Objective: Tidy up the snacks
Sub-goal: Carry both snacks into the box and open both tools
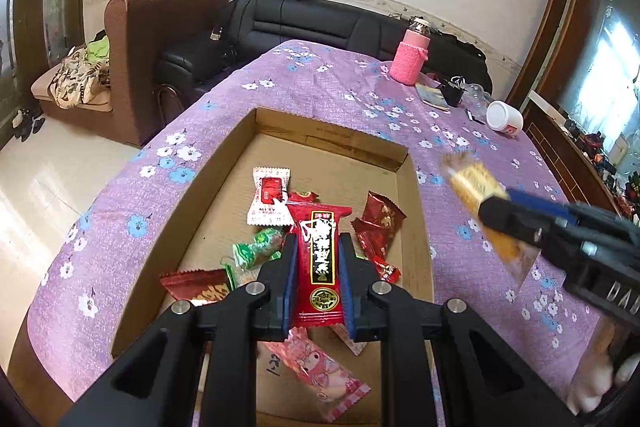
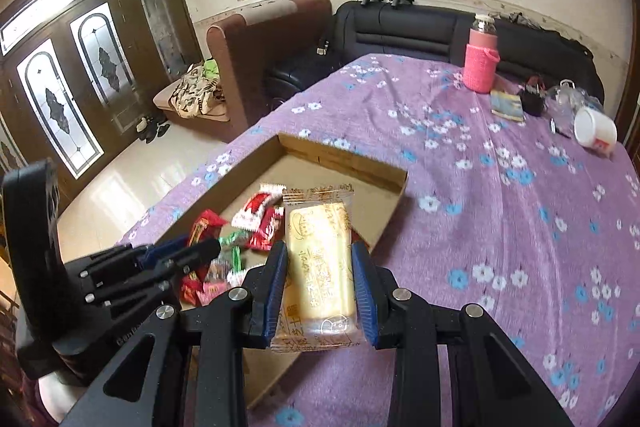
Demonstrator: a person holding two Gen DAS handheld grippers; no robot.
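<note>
A shallow cardboard box [image 1: 328,133] lies on the purple flowered tablecloth and holds several wrapped snacks. My left gripper [image 1: 318,245] is over the box, shut on a long red snack packet [image 1: 320,259]. My right gripper [image 2: 320,255] is shut on a clear-wrapped yellow cake bar [image 2: 320,267], held above the cloth by the box's right wall [image 2: 384,219]. In the left wrist view the right gripper [image 1: 492,205] and its bar [image 1: 476,183] come in from the right. The left gripper also shows in the right wrist view [image 2: 208,247].
A pink-sleeved bottle [image 1: 410,57], a booklet [image 1: 434,95], a black clip and a white cup [image 1: 504,117] on its side lie at the table's far right. A brown armchair [image 1: 160,47] and a black sofa [image 1: 320,23] stand beyond the table.
</note>
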